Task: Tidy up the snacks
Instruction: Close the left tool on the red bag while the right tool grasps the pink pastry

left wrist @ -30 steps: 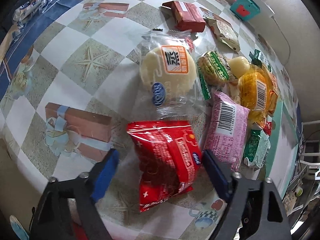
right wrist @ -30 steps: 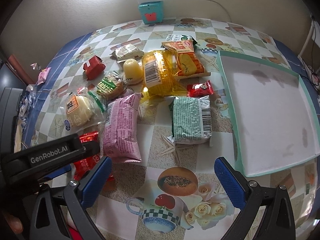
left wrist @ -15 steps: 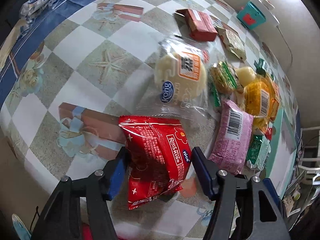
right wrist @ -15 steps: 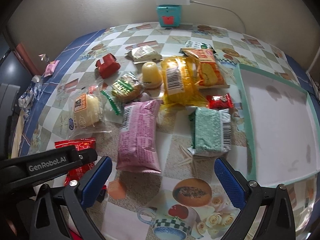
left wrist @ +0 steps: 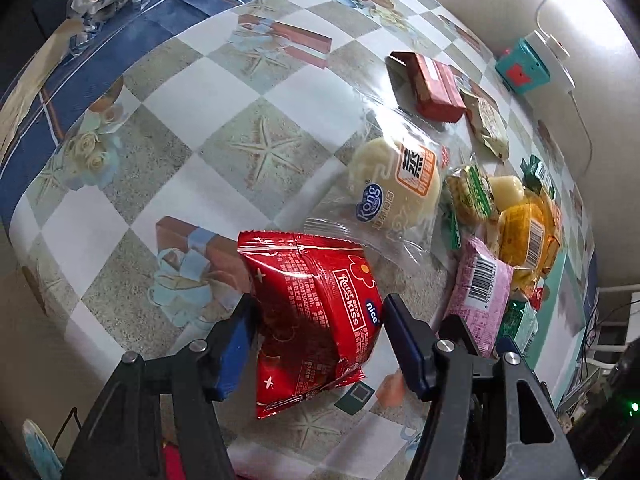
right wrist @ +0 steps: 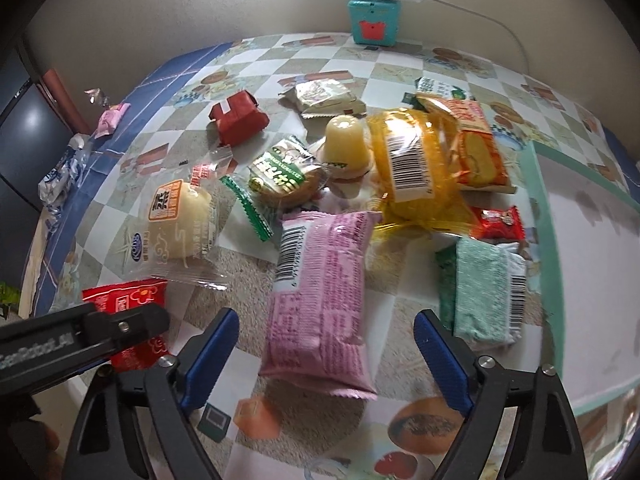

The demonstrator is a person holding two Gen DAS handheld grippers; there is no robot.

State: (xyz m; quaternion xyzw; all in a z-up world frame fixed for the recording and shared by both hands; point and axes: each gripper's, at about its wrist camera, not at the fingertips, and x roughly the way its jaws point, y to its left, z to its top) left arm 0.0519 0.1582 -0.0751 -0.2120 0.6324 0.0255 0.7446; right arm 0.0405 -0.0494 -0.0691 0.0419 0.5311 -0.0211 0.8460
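Observation:
My left gripper (left wrist: 320,344) is shut on a red snack packet (left wrist: 316,312) and holds it lifted above the table; the packet also shows at the left of the right wrist view (right wrist: 132,312). My right gripper (right wrist: 326,360) is open, its blue pads on either side of the near end of a pink snack packet (right wrist: 320,300). Beside the pink packet lie a green packet (right wrist: 484,288), a yellow packet (right wrist: 408,168), a white bun in clear wrap (right wrist: 180,220) and a small red packet (right wrist: 498,222). A white tray with a teal rim (right wrist: 540,208) lies at the right.
More snacks sit further back: a dark red box (right wrist: 238,118), a jelly cup (right wrist: 344,144), a green-label cake (right wrist: 280,176), a beige packet (right wrist: 324,98), an orange packet (right wrist: 476,148). A teal box (right wrist: 374,20) stands by the wall. Wrapped candies (right wrist: 60,176) lie at the table's left edge.
My left gripper has closed on the red packet and lifted it off the table. My right gripper has moved forward and left, from beside the pink packet to around its near end.

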